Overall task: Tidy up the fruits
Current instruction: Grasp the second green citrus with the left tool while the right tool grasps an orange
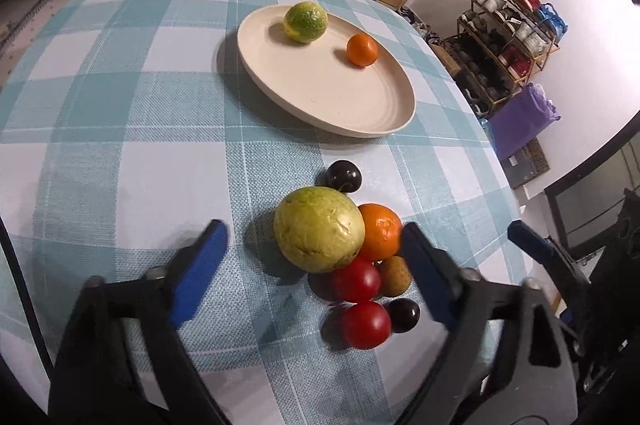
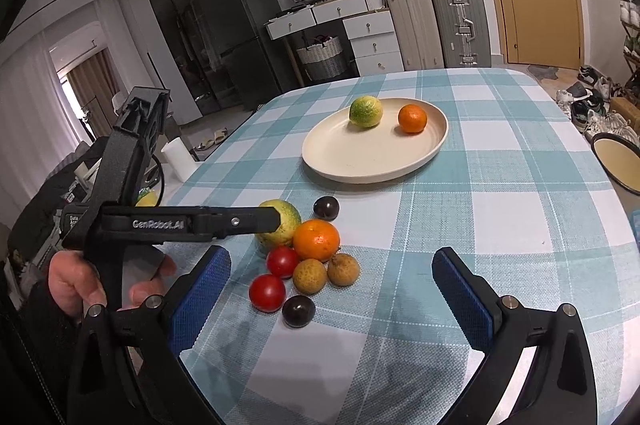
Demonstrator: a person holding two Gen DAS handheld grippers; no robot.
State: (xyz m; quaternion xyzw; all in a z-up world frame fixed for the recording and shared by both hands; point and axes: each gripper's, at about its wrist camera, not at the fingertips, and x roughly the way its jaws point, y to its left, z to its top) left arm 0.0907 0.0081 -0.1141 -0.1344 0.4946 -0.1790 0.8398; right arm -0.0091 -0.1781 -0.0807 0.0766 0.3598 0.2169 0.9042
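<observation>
A cream plate [image 1: 352, 113] [image 2: 344, 161] holds a green citrus [image 1: 305, 22] [image 2: 365, 111] and a small orange [image 1: 362, 50] [image 2: 412, 118]. Nearer, a fruit pile lies on the checked cloth: a big yellow-green fruit [image 1: 318, 234] [image 2: 289, 219], an orange [image 1: 382, 231] [image 2: 317, 239], two red tomatoes [image 1: 356, 280] [image 2: 267, 292], brown longans [image 2: 343, 269], two dark plums [image 1: 344, 176] [image 2: 298, 311]. My left gripper [image 1: 316, 249] is open, its fingers either side of the pile around the big fruit. My right gripper [image 2: 332, 277] is open and empty, just behind the pile.
The table's edges run close on the right [image 1: 492, 153] and at the left [image 2: 224, 149]. A shoe rack [image 1: 508, 41] and purple bag [image 1: 520, 121] stand beyond the table. Suitcases [image 2: 460, 21], drawers and a fridge line the far wall.
</observation>
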